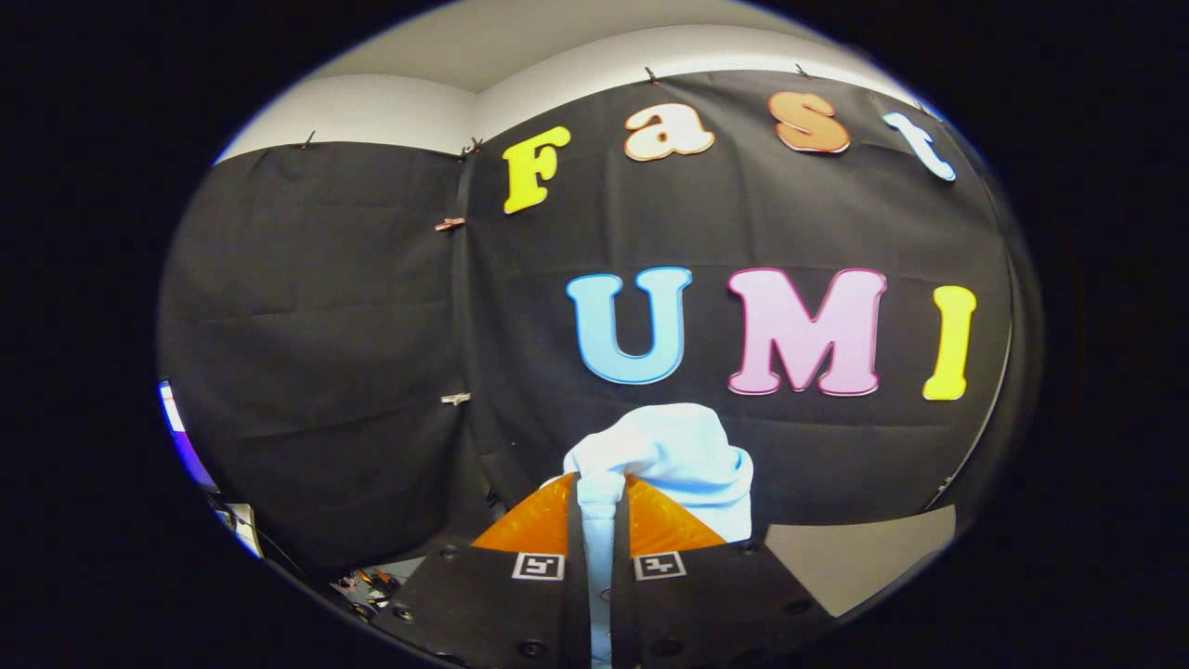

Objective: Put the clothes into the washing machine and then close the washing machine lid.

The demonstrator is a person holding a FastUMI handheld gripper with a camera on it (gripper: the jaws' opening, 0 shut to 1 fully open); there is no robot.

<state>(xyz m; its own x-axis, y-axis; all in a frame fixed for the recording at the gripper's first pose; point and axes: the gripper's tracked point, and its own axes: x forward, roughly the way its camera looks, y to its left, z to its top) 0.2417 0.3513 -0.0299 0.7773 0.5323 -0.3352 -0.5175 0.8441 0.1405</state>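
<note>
Recording booth; clipped black cloth wall (pixel 316 372)

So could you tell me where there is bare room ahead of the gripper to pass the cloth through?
The gripper is shut on the pale cloth, which bunches just beyond the fingers, crowding that spot. To either side of the cloth there is open air as far as the black wall cloth. A bare pale surface lies below the wall, beside the fingers.

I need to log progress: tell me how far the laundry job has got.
Done: a pale blue garment is picked up, pinched between the fingers of the gripper, with its bulk bunched just beyond them, raised in front of the black booth wall. In hand: carrying it. Left: dropping it into the washing machine and closing the lid.
</note>
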